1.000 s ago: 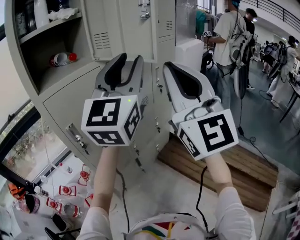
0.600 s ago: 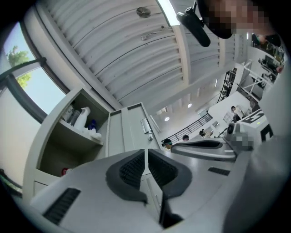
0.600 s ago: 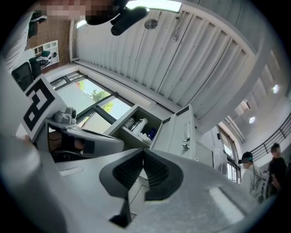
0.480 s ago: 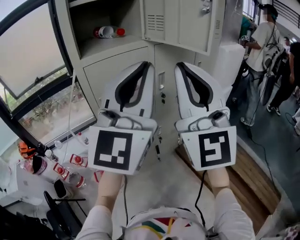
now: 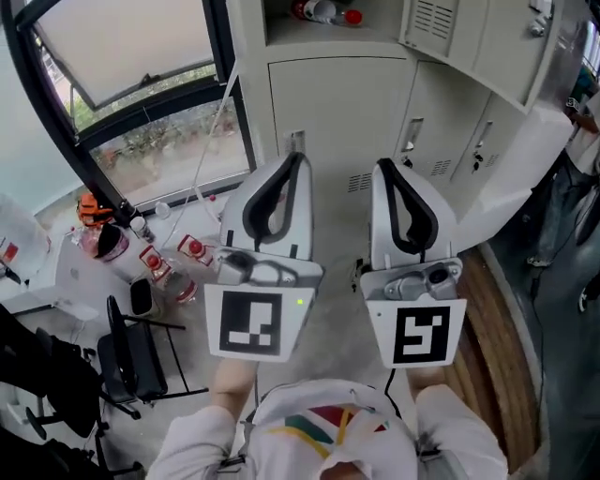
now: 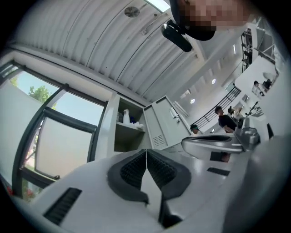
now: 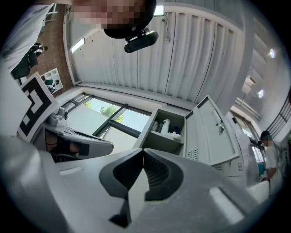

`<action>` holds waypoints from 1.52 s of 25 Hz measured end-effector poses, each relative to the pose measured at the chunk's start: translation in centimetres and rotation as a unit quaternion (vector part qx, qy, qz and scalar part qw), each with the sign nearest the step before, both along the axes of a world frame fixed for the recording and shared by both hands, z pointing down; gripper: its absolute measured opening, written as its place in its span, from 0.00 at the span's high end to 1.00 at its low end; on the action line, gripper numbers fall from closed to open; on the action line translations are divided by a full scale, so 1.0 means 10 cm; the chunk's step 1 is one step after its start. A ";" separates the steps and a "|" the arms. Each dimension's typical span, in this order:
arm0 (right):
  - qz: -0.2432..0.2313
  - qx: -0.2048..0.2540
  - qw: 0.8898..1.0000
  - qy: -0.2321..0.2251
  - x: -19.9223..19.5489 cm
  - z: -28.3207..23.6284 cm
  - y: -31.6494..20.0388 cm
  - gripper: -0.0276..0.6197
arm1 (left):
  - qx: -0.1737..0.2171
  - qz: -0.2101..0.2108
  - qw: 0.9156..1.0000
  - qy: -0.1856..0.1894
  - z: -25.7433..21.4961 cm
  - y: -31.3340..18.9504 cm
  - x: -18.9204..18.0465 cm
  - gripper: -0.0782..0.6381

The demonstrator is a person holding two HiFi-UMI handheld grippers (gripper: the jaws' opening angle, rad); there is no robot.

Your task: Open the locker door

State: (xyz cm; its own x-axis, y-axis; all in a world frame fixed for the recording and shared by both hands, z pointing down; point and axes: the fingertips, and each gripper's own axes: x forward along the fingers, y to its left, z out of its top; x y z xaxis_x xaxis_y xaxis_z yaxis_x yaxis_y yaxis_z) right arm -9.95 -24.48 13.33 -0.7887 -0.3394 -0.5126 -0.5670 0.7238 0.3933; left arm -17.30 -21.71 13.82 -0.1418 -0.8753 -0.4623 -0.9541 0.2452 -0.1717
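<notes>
Two grippers are held side by side in the head view, both pointing forward at a bank of grey lockers [image 5: 337,117]. The left gripper [image 5: 294,161] has its jaws clenched. In its own view the ribbed pads [image 6: 136,169] meet along one seam with nothing between them. The right gripper [image 5: 386,169] is clenched the same way, its pads [image 7: 155,172] pressed together on nothing. Neither gripper touches the lockers.

The locker door [image 5: 466,36] belongs to the upper row and is already swung out from the cabinet. It hangs at the right side of the open compartment [image 5: 279,26], above and beyond the right gripper. Its long axis is upright, since it is taller than it is wide. Its free edge juts outward toward the person rather than lying flush with the cabinet front. The right gripper view shows a latch partway up the door and louvre slots near its lower end. Inside the compartment lies a bottle with a red cap [image 5: 330,11].

The lower locker doors below the compartment are closed. A window [image 5: 122,42] fills the wall to the left. Beneath it several red-labelled bottles [image 5: 192,251] stand on the floor near a black chair [image 5: 131,352]. A wooden platform [image 5: 492,328] lies on the floor to the right.
</notes>
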 end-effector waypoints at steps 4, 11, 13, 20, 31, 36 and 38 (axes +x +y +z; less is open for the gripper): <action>-0.021 -0.006 1.000 0.020 -0.18 0.31 0.17 0.95 | -0.018 -0.046 0.998 0.025 0.36 0.21 -0.18 0.87; -0.031 -0.071 0.995 0.057 -0.28 0.92 0.13 0.95 | -0.027 -0.098 0.993 0.059 0.80 0.43 -0.32 0.87; -0.035 -0.086 0.993 0.074 -0.29 1.12 0.13 0.95 | -0.038 -0.103 0.992 0.063 0.92 0.44 -0.31 0.87; -0.051 -0.119 0.987 0.097 -0.31 1.42 0.24 0.95 | -0.058 -0.133 0.985 0.092 1.17 0.58 -0.38 0.87; -0.065 -0.143 0.980 0.119 -0.35 1.61 0.28 0.95 | -0.074 -0.147 0.979 0.118 1.39 0.61 -0.40 0.86; -0.068 -0.144 0.980 0.117 -0.33 1.61 0.29 0.95 | -0.076 -0.150 0.978 0.125 1.43 0.63 -0.41 0.86; -0.069 -0.142 0.980 0.118 -0.34 1.61 0.30 0.95 | -0.076 -0.150 0.978 0.127 1.44 0.65 -0.41 0.86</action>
State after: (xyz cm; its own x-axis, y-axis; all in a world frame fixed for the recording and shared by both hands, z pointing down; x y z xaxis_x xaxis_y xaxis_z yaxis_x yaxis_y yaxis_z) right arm -13.31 -21.48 29.43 -0.9222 -0.3246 -0.2105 -0.3742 0.8865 0.2723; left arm -21.40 -15.24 28.19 -0.4957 -0.8325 -0.2473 -0.8598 0.5106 0.0047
